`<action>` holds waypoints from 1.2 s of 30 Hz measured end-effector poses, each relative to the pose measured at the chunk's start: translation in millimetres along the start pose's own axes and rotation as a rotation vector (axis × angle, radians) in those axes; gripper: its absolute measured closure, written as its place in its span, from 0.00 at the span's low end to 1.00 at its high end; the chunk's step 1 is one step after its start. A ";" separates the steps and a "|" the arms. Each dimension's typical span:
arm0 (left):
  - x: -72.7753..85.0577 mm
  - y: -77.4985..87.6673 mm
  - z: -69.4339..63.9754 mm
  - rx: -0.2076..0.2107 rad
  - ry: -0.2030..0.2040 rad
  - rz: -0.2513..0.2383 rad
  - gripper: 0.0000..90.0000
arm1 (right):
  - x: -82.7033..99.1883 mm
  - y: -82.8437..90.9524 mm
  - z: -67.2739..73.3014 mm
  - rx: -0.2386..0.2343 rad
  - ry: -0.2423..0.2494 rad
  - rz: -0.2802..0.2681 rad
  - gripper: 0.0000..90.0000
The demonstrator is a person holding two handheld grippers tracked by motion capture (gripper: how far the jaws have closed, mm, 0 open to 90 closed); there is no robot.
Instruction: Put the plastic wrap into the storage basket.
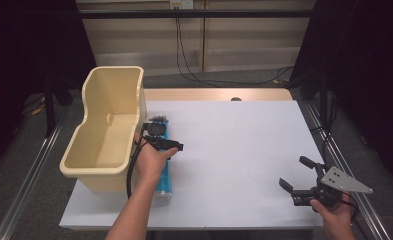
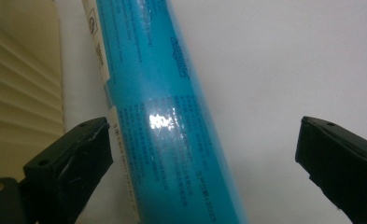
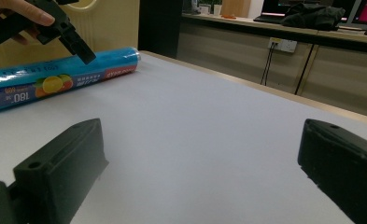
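Lying between the wide-open jaws of the left hand-held gripper point(image 2: 204, 154), unheld: the blue roll point(image 2: 162, 116).

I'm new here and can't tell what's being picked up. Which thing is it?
Find the cream plastic bin at the table's left edge. Right beside it lies a long blue roll under the left tongs, the table's one bright blue thing, printed with fruit pictures.

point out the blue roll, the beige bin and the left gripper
blue roll point(image 3: 64, 79), right gripper view, on its printed side
beige bin point(image 1: 115, 70), high view, on its far rim
left gripper point(image 2: 204, 154), left gripper view, midway between its jaws
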State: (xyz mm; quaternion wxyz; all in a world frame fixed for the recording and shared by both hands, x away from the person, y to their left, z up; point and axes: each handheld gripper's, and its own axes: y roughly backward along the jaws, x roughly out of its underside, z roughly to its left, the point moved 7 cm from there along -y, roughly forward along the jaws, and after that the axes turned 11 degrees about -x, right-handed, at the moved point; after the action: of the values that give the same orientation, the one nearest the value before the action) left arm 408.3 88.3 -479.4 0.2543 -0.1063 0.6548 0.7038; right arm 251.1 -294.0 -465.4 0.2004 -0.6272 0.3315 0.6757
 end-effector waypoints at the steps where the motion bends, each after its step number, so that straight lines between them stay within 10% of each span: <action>1: -0.2 -1.0 -0.1 -0.002 0.005 0.006 0.04 | -0.5 0.1 0.4 -0.002 -0.001 -0.002 0.00; 36: -7.3 -7.8 -22.0 0.038 0.031 0.118 0.21 | -2.4 3.4 -3.2 0.006 -0.006 -0.017 0.00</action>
State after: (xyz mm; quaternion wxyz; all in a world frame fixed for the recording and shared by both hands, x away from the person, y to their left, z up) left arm 414.3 65.3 -485.3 0.2042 -0.0738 0.6770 0.7033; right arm 251.4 -298.3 -462.4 0.2089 -0.6276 0.3274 0.6748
